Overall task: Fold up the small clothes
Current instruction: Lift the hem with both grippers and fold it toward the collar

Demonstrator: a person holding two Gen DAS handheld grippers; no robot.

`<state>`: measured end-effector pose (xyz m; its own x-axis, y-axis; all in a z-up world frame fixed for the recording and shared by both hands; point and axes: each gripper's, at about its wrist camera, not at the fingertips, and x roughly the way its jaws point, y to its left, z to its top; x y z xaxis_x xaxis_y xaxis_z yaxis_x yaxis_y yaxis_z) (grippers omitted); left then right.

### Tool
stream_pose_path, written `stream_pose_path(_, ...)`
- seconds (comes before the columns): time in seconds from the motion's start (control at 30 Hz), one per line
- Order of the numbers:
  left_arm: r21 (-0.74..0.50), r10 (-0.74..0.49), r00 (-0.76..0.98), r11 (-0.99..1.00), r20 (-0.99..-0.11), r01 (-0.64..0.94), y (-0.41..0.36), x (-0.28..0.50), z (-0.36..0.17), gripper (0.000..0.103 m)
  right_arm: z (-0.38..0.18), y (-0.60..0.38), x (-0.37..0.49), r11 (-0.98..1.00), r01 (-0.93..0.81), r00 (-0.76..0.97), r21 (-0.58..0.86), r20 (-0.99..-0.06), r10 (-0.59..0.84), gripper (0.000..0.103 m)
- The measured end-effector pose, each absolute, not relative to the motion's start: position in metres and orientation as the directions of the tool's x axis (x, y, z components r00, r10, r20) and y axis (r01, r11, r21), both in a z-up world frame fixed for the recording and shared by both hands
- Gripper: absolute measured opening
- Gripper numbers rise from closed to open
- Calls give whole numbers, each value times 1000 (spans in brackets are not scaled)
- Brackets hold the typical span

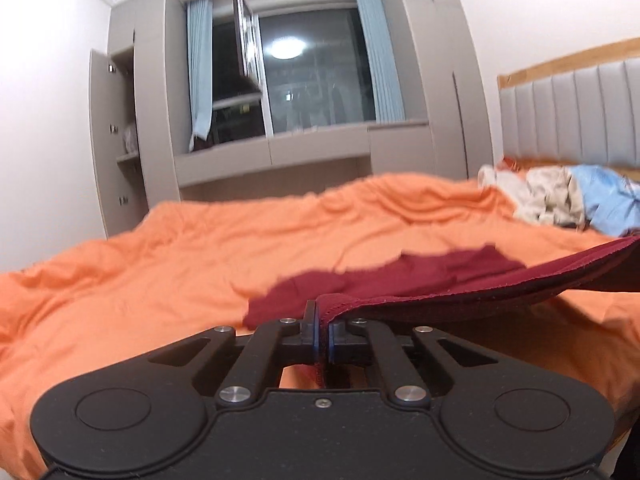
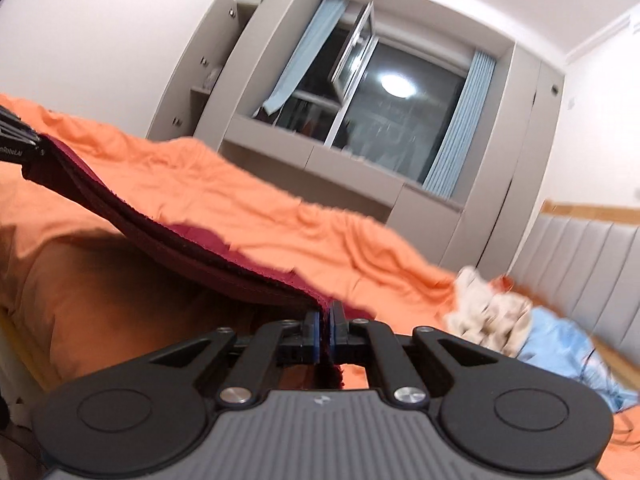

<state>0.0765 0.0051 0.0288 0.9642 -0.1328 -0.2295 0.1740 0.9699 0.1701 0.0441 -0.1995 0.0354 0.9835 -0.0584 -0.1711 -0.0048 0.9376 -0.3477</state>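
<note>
A small dark red garment [image 1: 440, 280] is held up by its near edge between both grippers, while its far part lies on the orange bedspread [image 1: 160, 264]. My left gripper [image 1: 323, 320] is shut on one corner of the edge. My right gripper [image 2: 325, 320] is shut on the other corner. In the right wrist view the garment [image 2: 168, 236] stretches up to the left, where the left gripper [image 2: 20, 140] shows at the frame's edge. The edge sags between the two grips.
A pile of beige and light blue clothes [image 1: 568, 200] lies on the bed near the grey padded headboard [image 1: 572, 120]. It also shows in the right wrist view [image 2: 512, 320]. Grey cabinets and a window [image 1: 304, 80] stand beyond the bed.
</note>
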Motion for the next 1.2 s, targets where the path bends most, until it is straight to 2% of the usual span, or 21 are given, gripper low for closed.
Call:
stream_pose_path(0.27,214,-186,973,953,-138,213,2,13,79,3,88,-209,-9,946,6,998,-323,-58,-26,5)
stream_pose_path(0.47,175,-198,973,960,-117,217,-1,35,99,3,99,-216,20,939,20,999,-342,-21,-29,5)
stream_pose_path(0.77,176,-159,979,968,-125,180,-14,160,117,4,110,-230,157,912,33,999,-408,-3,-38,5)
stream_pose_path(0.97,202,-97,976,970,-193,136,-23,265,100,4,95,-228,268,898,13,997,-440,-59,-43,5)
stream_pose_path(1.2,140,-75,944,982,-322,126,-20,371,67,4,50,-229,379,892,-28,982,-451,-178,-59,5)
